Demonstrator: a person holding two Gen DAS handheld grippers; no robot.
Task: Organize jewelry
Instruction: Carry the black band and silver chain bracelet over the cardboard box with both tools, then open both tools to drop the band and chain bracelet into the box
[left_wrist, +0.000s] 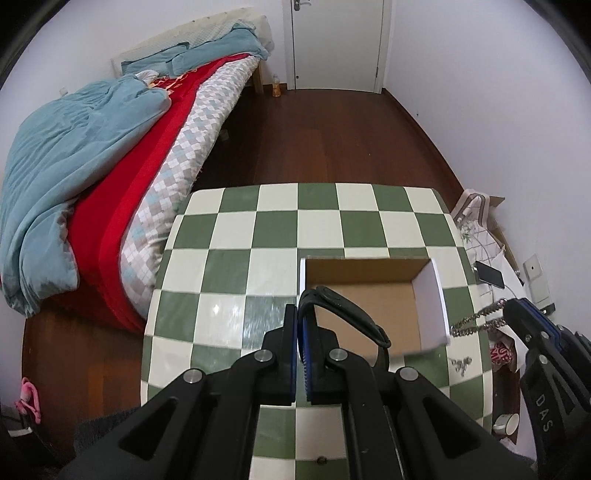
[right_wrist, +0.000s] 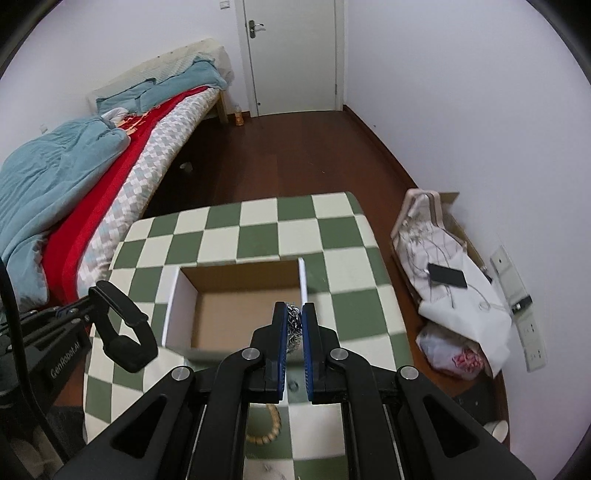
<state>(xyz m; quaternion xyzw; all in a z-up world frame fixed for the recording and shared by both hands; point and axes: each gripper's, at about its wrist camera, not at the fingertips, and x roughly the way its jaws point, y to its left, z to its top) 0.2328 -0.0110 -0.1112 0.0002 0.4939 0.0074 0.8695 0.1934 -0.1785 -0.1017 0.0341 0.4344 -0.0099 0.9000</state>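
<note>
Between the right gripper's (right_wrist: 294, 322) jaws: silver chain (right_wrist: 293, 325), clamped, hanging over the open box (right_wrist: 236, 317). Left gripper (left_wrist: 297, 317): jaws narrowed on a black watch (left_wrist: 347, 314), above the box's left edge. Below both: checkered table (left_wrist: 236, 229); bead bracelet (right_wrist: 267, 434) near the right jaws.
</note>
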